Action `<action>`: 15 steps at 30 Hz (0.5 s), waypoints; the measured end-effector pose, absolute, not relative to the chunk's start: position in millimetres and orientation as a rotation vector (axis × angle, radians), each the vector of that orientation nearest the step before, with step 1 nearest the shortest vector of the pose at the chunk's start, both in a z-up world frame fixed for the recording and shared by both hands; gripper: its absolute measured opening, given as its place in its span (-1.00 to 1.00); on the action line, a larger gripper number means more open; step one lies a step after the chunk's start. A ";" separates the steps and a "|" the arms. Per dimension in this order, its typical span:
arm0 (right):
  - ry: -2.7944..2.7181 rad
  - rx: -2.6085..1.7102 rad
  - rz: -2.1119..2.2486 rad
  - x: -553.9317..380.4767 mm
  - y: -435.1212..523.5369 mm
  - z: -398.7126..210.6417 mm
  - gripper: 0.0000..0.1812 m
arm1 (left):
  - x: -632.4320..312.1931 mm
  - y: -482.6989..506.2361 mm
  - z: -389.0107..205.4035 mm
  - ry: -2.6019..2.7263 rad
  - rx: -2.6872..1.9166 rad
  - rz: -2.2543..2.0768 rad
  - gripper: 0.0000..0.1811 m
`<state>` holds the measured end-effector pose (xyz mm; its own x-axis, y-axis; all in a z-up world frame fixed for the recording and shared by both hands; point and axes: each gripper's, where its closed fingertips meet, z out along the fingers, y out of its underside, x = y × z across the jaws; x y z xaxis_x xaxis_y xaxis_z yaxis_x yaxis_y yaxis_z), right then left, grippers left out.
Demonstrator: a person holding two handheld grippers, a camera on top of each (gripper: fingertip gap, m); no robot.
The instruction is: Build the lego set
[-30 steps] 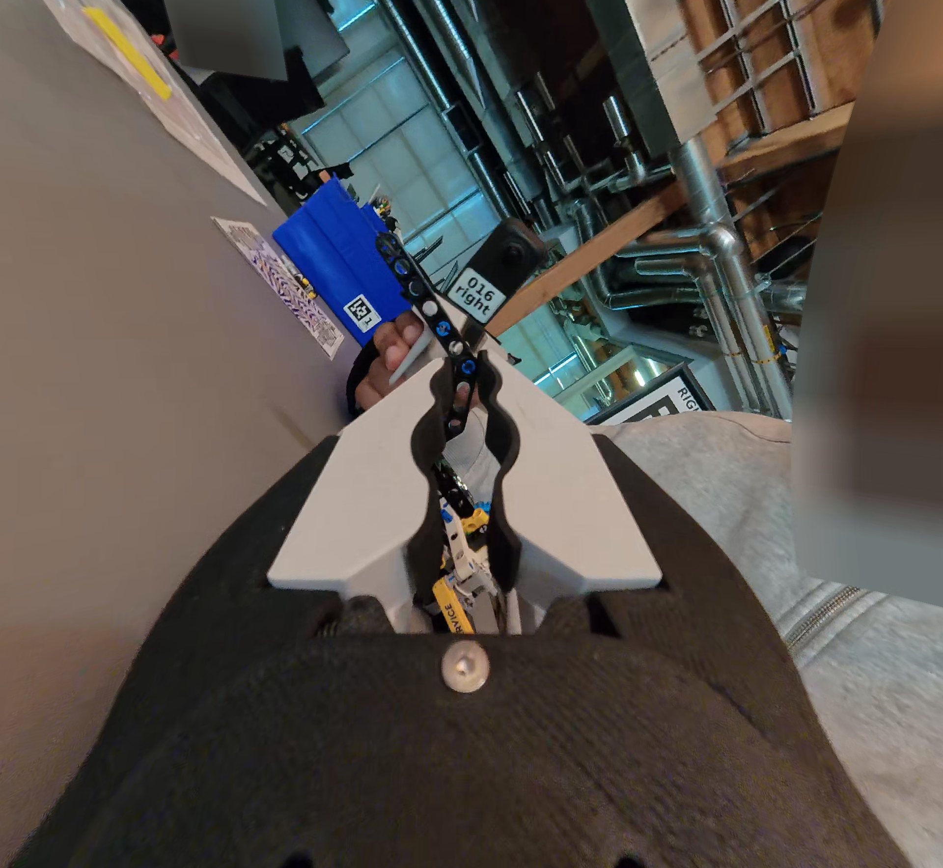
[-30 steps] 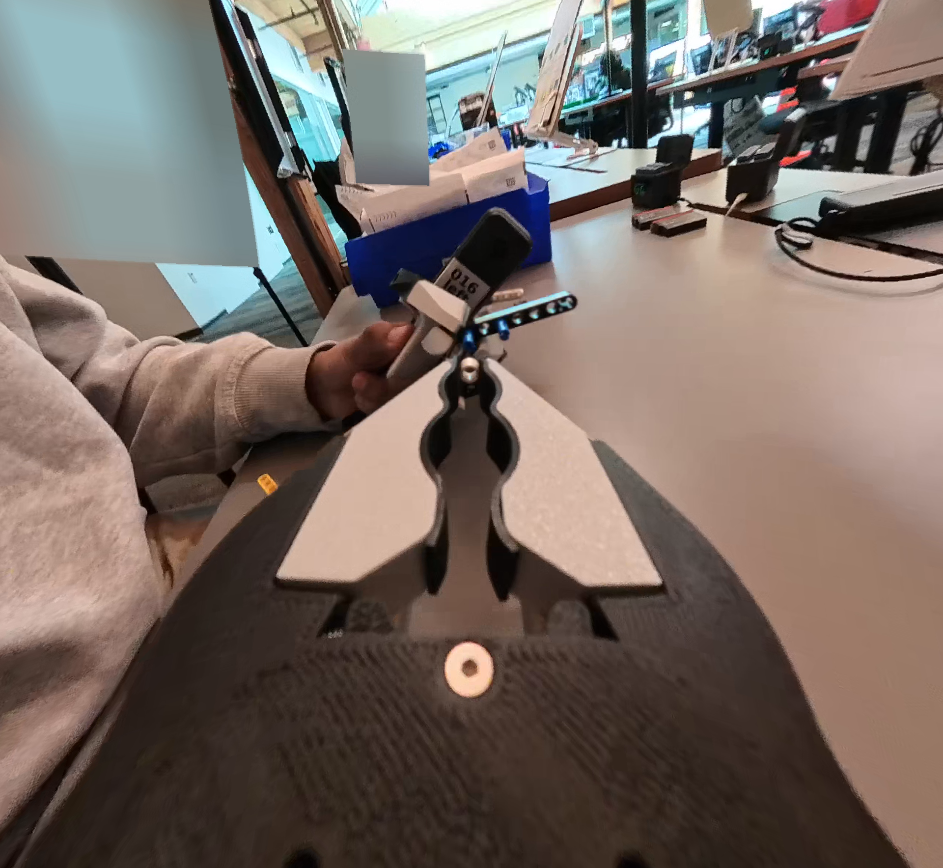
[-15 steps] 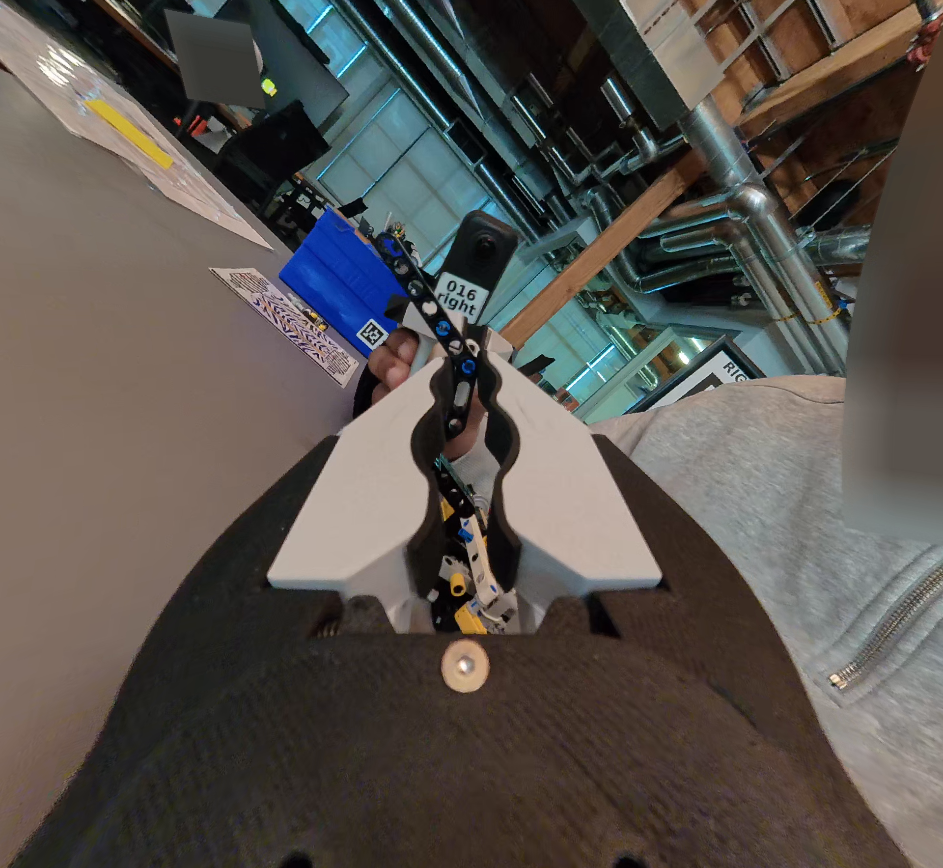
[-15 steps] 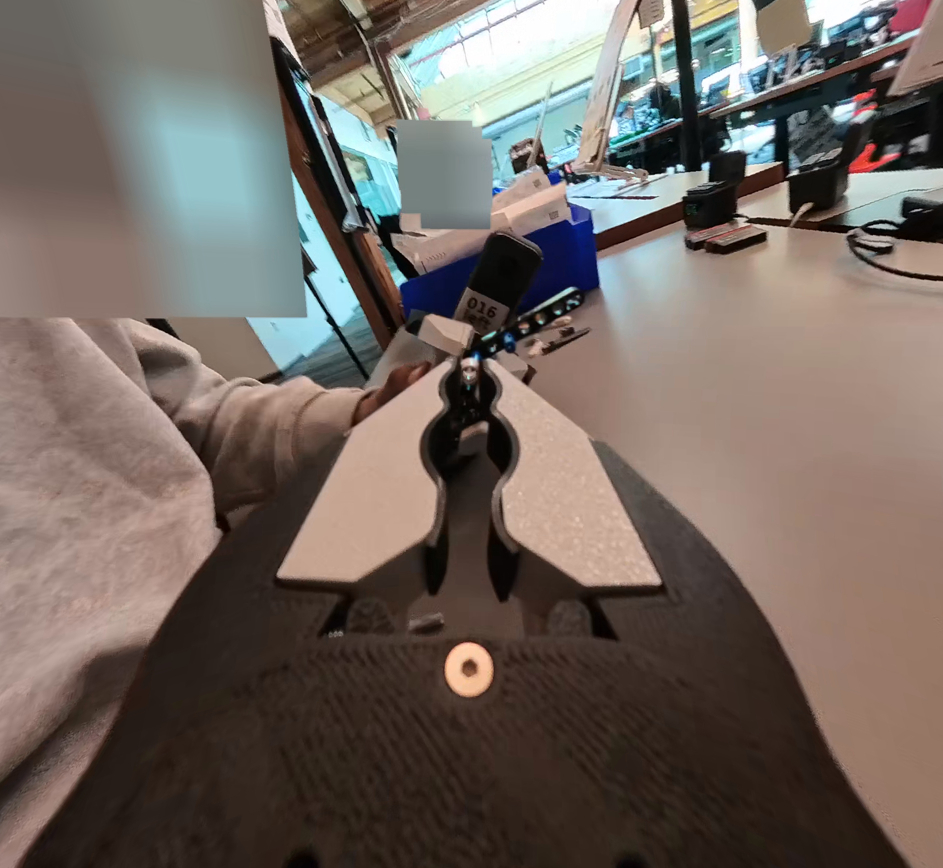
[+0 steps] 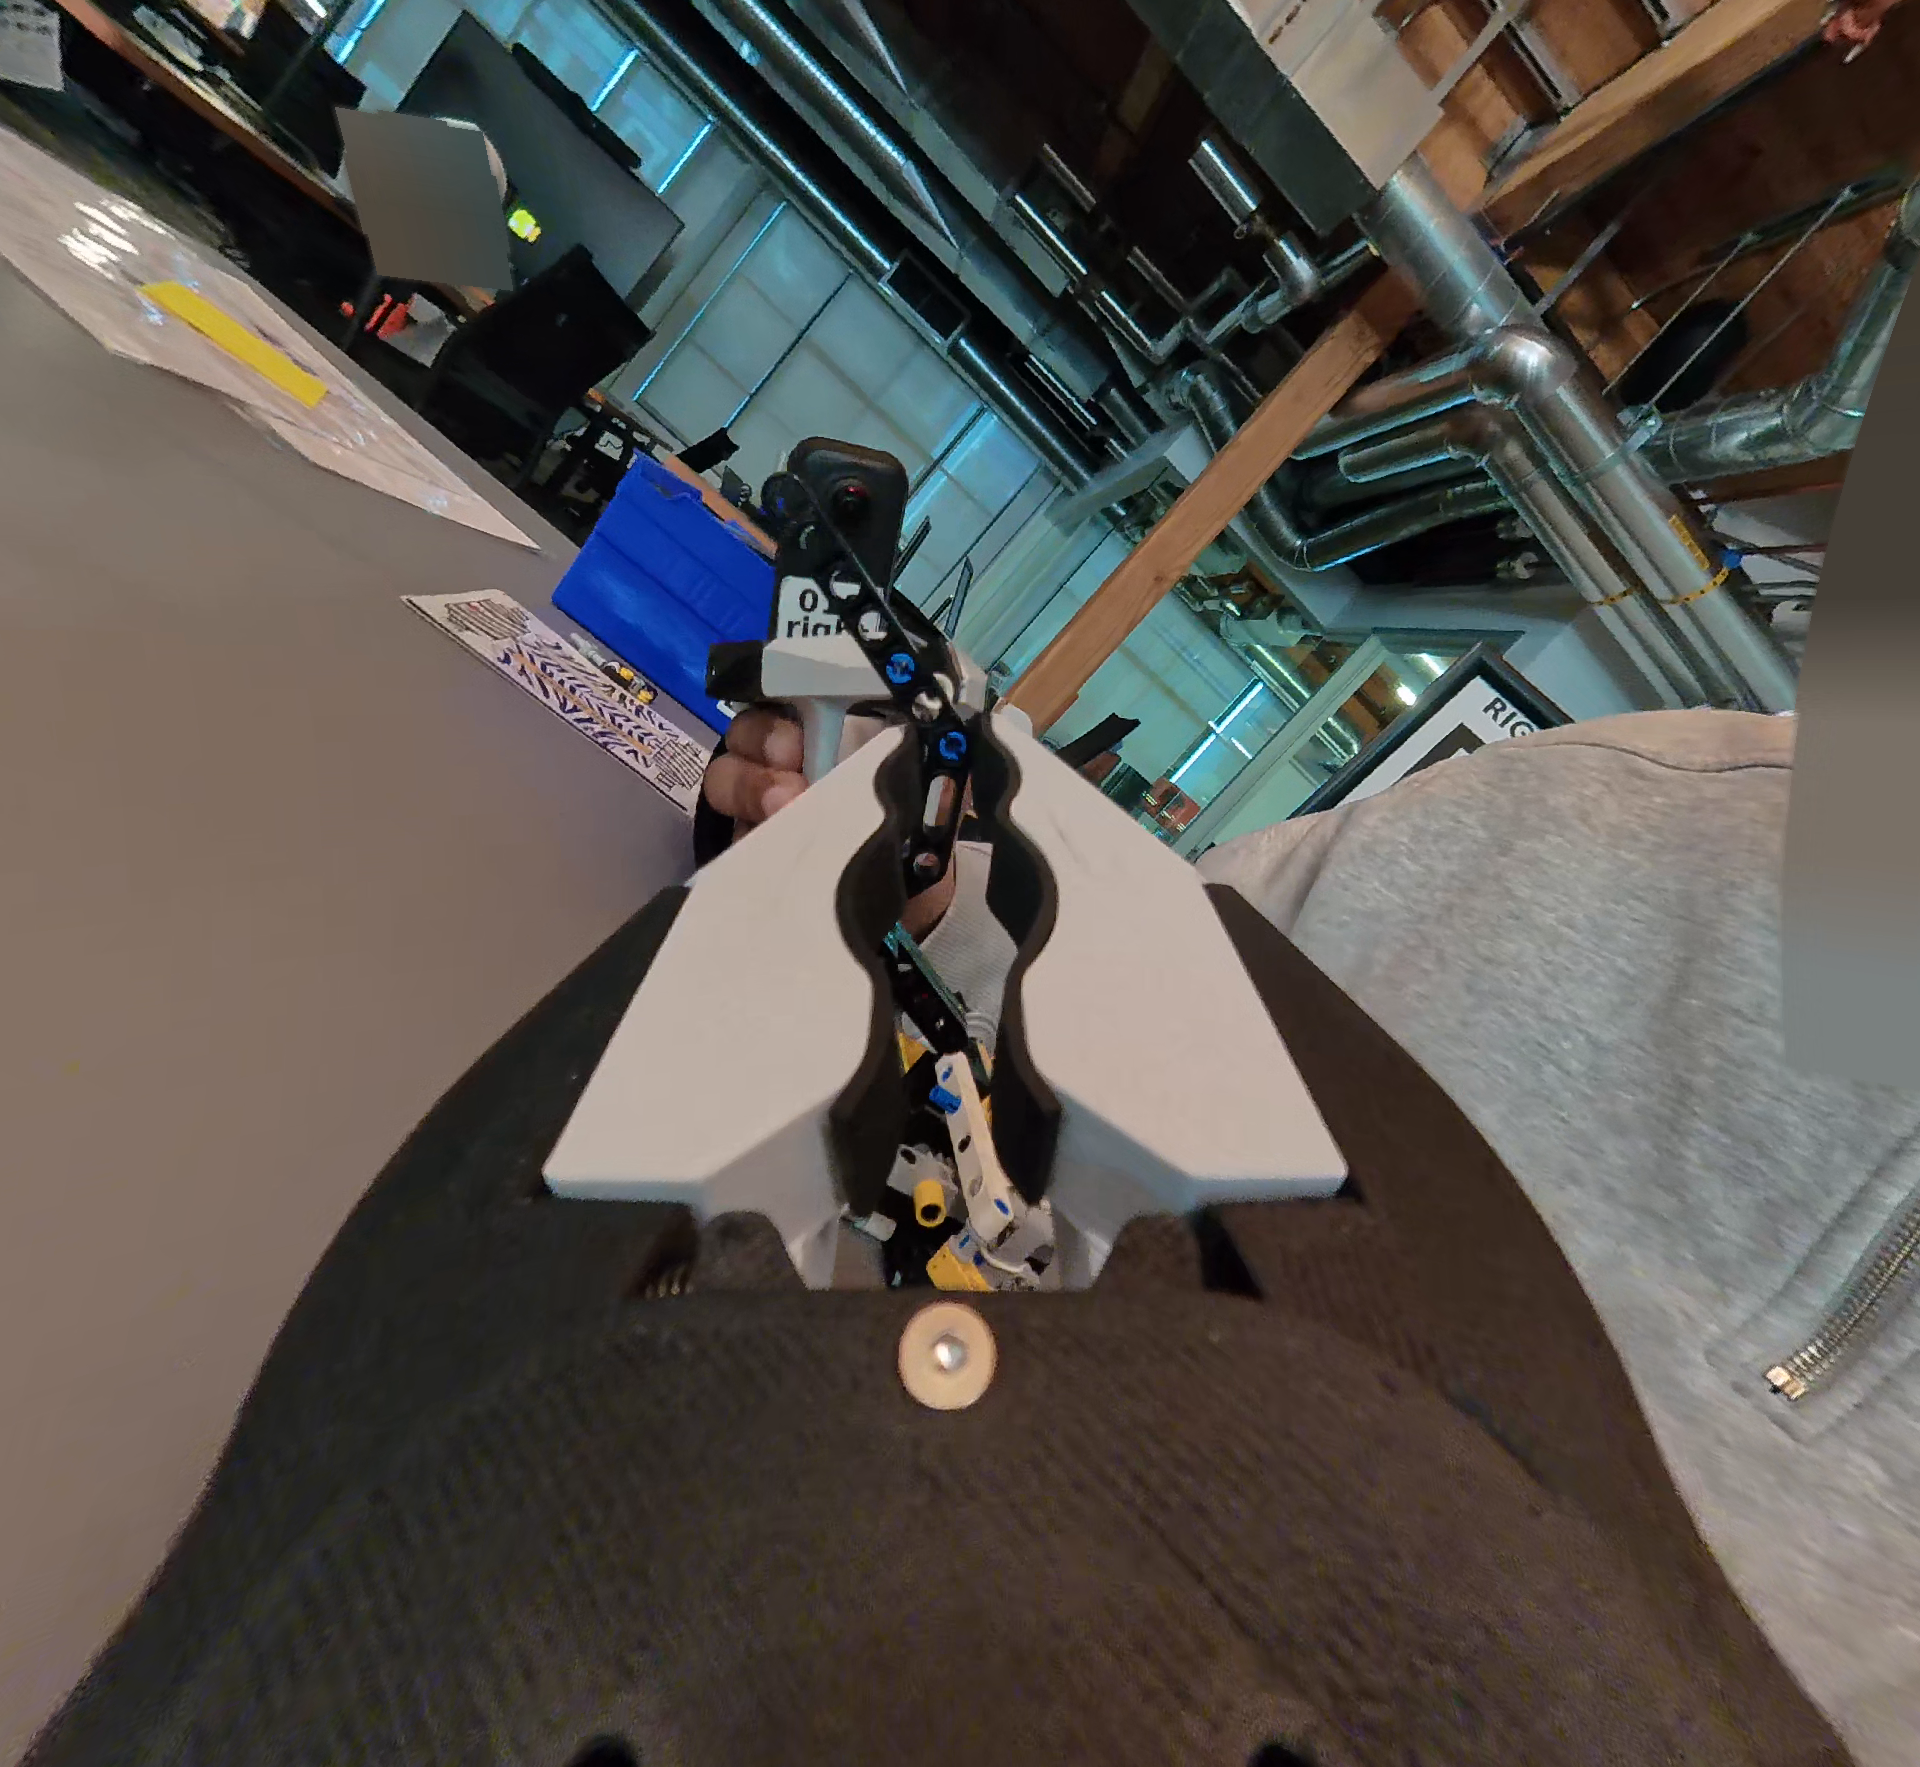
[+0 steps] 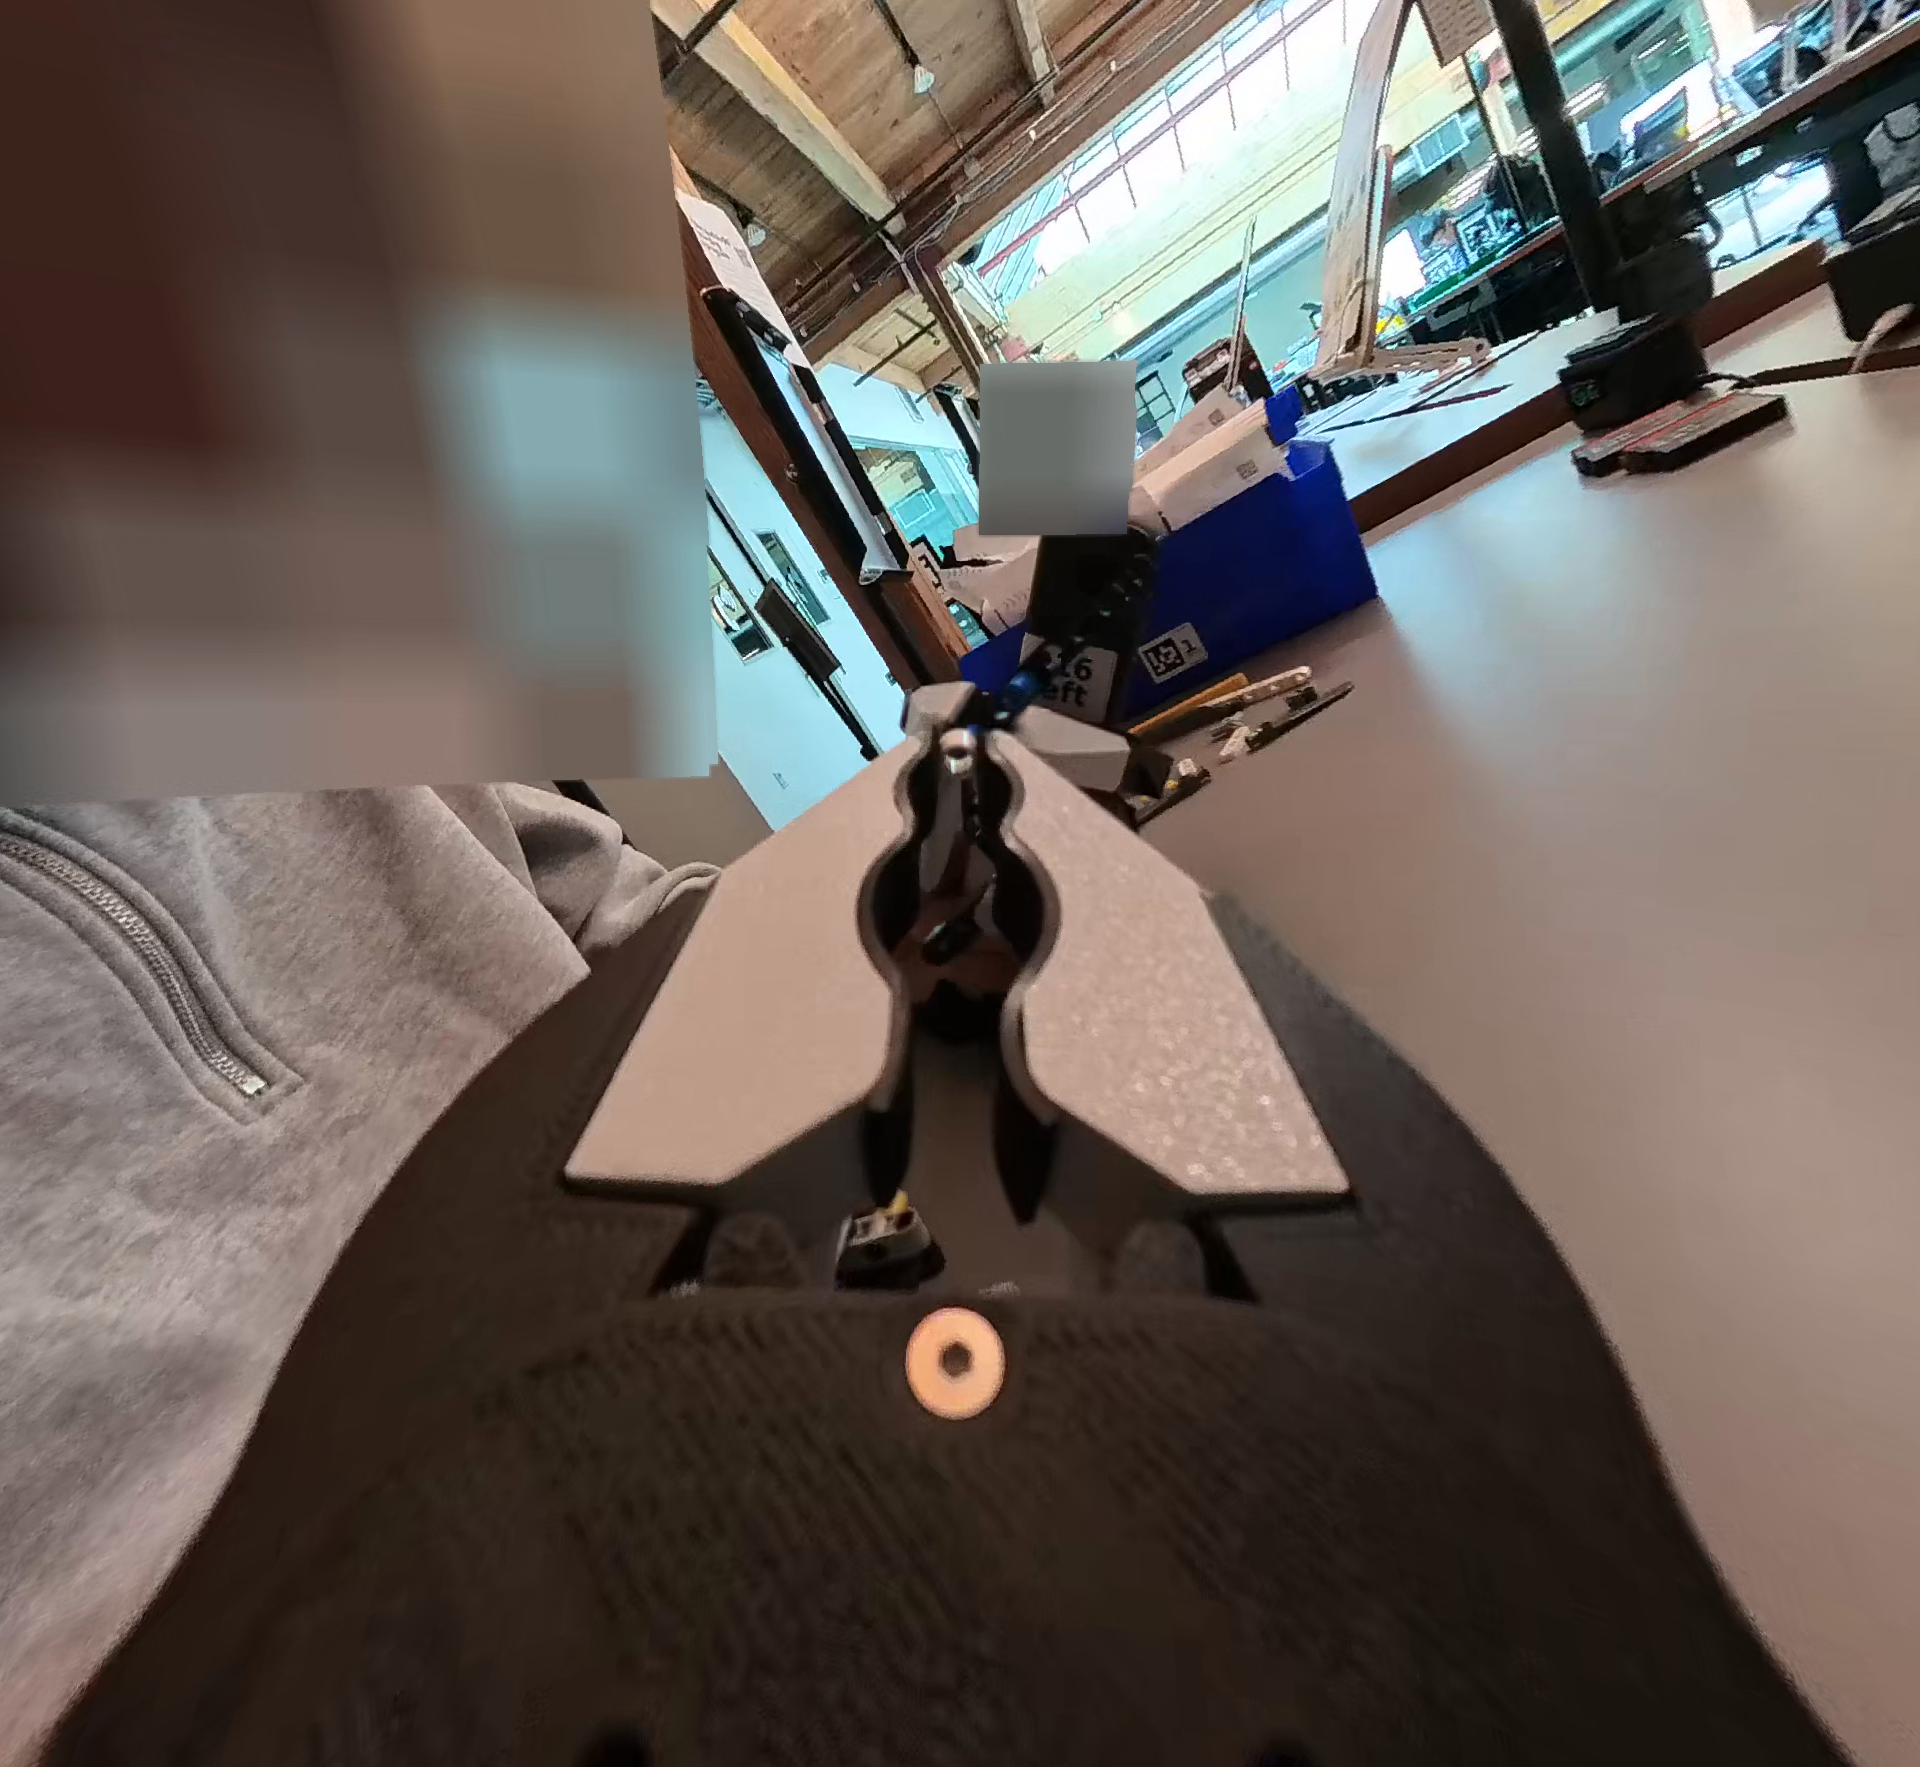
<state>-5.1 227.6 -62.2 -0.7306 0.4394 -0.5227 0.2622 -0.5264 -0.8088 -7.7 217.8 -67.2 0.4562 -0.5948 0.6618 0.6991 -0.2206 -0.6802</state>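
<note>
Left gripper (image 5: 940, 761) pinches a long black lego beam (image 5: 902, 668) with blue pins; beam's long axis runs up and away past the fingertips, slightly left-leaning. Right gripper (image 6: 961, 761) sits tip-to-tip with the beam, pressed together on a small grey pin (image 6: 957, 763). Pin lies just beside the beam's blue-pinned stretch, so the right one is nearer the joining spot; judged next move is pushing the pin crosswise into a beam hole. Below the beam, between the left fingers, a built lego cluster of white, yellow and black parts (image 5: 961, 1156). Beyond the beam: loose parts (image 6: 1257, 694) on the grey table (image 6: 1558, 834), then a blue bin (image 6: 1262, 554) carrying a square code tag. Both grippers carry small labelled stickers; a patterned sheet (image 5: 571, 678) lies left of the beam.
</note>
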 end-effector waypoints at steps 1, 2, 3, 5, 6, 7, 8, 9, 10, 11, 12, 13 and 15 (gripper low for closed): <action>-1.473 -1.096 2.422 -4.2 226.2 -61.9 -0.95 | -8.2 216.9 -65.7 -0.098 -1.330 -1.190 -0.92; -1.476 -1.096 2.430 -3.7 225.2 -61.9 -0.95 | -8.6 215.8 -63.8 -0.092 -1.317 -1.189 -0.92; -1.479 -1.094 2.432 -3.3 224.5 -61.9 -0.95 | -8.9 215.0 -62.5 -0.087 -1.308 -1.185 -0.92; -1.487 -1.090 2.425 -3.0 223.4 -62.0 -0.96 | -7.9 214.3 -61.5 -0.075 -1.304 -1.179 -0.92; -1.491 -1.093 2.419 -3.5 222.9 -62.5 -0.96 | -6.7 214.7 -62.3 -0.070 -1.312 -1.177 -0.92; -1.497 -1.099 2.412 -4.2 222.3 -63.3 -0.95 | -5.5 215.1 -63.0 -0.065 -1.319 -1.174 -0.93; -1.505 -1.107 2.399 -5.6 221.6 -64.4 -0.95 | -4.9 216.1 -64.5 -0.065 -1.331 -1.168 -0.92; -1.517 -1.108 2.375 -7.1 220.7 -65.2 -0.95 | -5.2 217.4 -66.1 -0.071 -1.342 -1.166 -0.92; -1.534 -1.100 2.337 -8.4 219.6 -66.1 -0.95 | -5.5 217.9 -66.6 -0.077 -1.343 -1.171 -0.92; -1.553 -1.086 2.297 -9.0 218.3 -66.8 -0.96 | -6.2 218.1 -66.7 -0.082 -1.341 -1.177 -0.92; -1.568 -1.076 2.260 -9.4 216.9 -67.6 -0.95 | -7.6 218.7 -67.5 -0.093 -1.343 -1.178 -0.92; -1.572 -1.068 2.237 -9.4 216.7 -67.7 -0.95 | -8.8 219.1 -67.8 -0.102 -1.342 -1.181 -0.93; -1.574 -1.060 2.210 -9.2 216.7 -67.8 -0.95 | -9.9 220.3 -69.4 -0.114 -1.351 -1.181 -0.93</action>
<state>-9.2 216.7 -67.8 -0.7124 0.5603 -0.4226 0.2162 -0.3977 -0.8917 -9.9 220.3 -69.4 0.4668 -0.5816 0.6661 0.6979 -0.2203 -0.6814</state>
